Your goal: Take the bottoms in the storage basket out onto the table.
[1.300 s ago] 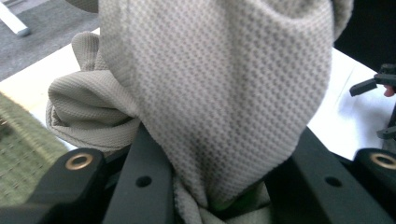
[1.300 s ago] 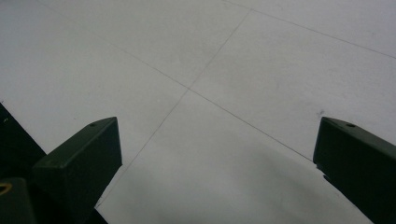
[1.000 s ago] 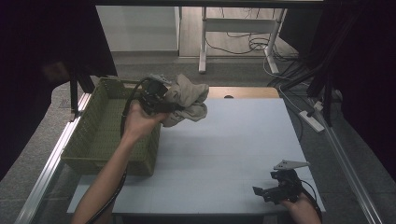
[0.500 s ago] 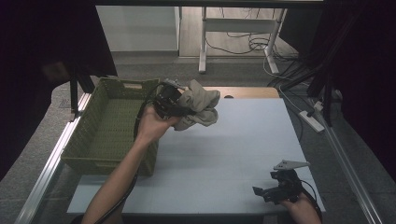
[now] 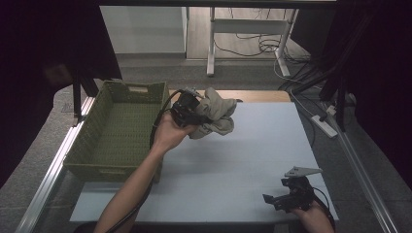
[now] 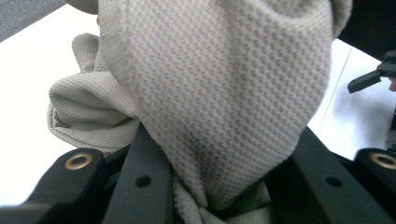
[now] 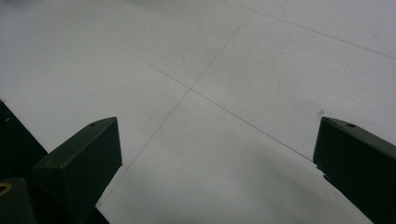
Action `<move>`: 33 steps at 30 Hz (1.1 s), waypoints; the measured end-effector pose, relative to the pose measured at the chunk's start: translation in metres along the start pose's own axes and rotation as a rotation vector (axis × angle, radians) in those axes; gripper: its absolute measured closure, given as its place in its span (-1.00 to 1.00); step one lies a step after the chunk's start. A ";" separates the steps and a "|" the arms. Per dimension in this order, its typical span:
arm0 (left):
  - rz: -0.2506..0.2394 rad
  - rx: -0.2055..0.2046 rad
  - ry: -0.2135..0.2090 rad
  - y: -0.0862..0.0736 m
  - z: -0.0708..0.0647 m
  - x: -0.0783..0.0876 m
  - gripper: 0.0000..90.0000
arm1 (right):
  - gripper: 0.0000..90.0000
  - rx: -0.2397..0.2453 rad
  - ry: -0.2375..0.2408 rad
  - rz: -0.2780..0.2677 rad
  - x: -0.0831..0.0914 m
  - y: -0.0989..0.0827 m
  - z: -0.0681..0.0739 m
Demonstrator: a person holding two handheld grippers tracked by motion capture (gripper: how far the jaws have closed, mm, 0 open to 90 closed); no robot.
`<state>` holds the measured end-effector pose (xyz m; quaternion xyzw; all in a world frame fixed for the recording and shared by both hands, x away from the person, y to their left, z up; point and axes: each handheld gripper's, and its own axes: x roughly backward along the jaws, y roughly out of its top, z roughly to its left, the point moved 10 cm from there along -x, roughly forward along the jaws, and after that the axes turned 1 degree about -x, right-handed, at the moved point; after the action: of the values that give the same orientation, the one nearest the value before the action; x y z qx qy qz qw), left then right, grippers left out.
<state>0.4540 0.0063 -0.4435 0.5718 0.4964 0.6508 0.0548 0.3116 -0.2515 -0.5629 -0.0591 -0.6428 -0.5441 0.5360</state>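
A bunched beige knit cloth (image 5: 217,112) hangs just above the pale blue table (image 5: 243,160), right of the green woven basket (image 5: 121,131). My left gripper (image 5: 197,116) is shut on it, the hand coming in from the left. In the left gripper view the cloth (image 6: 210,93) drapes over both black jaws and is pinched between them, hiding the tips of my left gripper (image 6: 219,186). My right gripper (image 5: 274,199) rests near the table's front right corner, jaws wide apart. The right gripper view has bare tabletop (image 7: 210,70) between the jaws of my right gripper (image 7: 215,154).
The basket stands at the table's left side, with nothing visible inside. A white desk frame (image 5: 211,43) and cables lie on the floor beyond the table. A power strip (image 5: 323,125) sits off the right edge. Dark curtains flank both sides.
My left gripper has carried the cloth to the right and a little lower, from over the basket's right edge to above the tabletop. The right gripper has stayed still.
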 end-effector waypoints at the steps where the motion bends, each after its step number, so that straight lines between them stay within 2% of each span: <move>1: 0.004 0.003 0.000 -0.001 0.001 -0.002 0.60 | -0.98 -0.001 0.000 0.001 0.000 0.000 0.000; 14: 0.044 0.042 0.021 -0.019 0.013 -0.028 0.59 | -0.98 0.000 0.001 0.006 0.000 0.000 0.000; 24: 0.074 0.060 0.012 -0.032 0.011 -0.054 0.59 | -0.98 -0.003 0.002 0.002 0.000 0.000 0.000; 33: 0.098 0.073 0.008 -0.043 0.011 -0.071 0.59 | -0.98 -0.003 0.002 0.004 0.000 0.000 0.000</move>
<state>0.4657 -0.0110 -0.5241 0.5943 0.4915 0.6366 0.0002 0.3115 -0.2520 -0.5629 -0.0604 -0.6414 -0.5440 0.5376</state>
